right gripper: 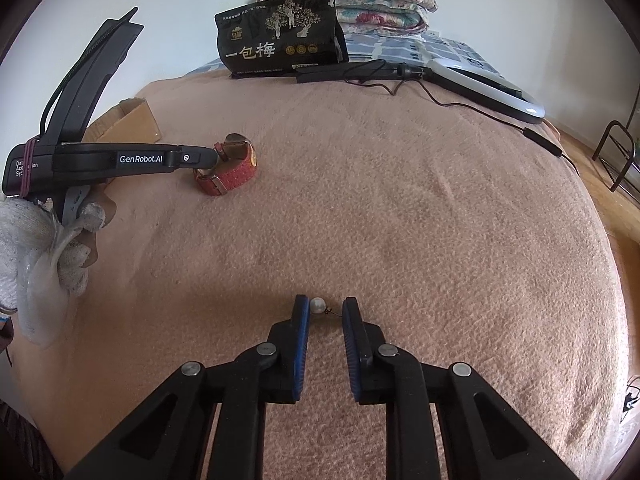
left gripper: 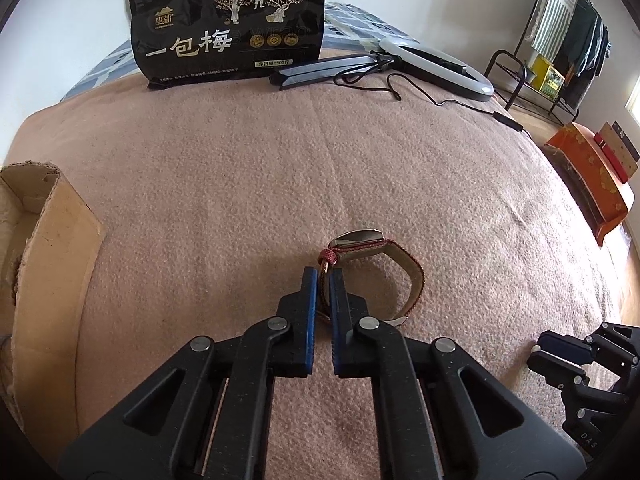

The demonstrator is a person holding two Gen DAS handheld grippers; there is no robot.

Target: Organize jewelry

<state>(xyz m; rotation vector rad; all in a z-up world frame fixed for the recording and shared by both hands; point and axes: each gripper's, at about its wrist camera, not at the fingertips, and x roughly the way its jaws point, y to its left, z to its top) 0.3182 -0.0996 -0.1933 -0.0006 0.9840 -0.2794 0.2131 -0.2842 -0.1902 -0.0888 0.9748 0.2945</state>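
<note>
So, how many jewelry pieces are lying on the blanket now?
2: a red-strap watch held by the left claw, and a pearl earring between the open right claw. Others may be hidden.

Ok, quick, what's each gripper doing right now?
Left gripper: shut on the red watch strap.
Right gripper: open, fingers either side of the pearl earring, not gripping it.

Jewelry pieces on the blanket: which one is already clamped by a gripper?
The red-strapped watch, pinched in the left gripper. The pearl earring lies loose between the right gripper's open fingers.
</note>
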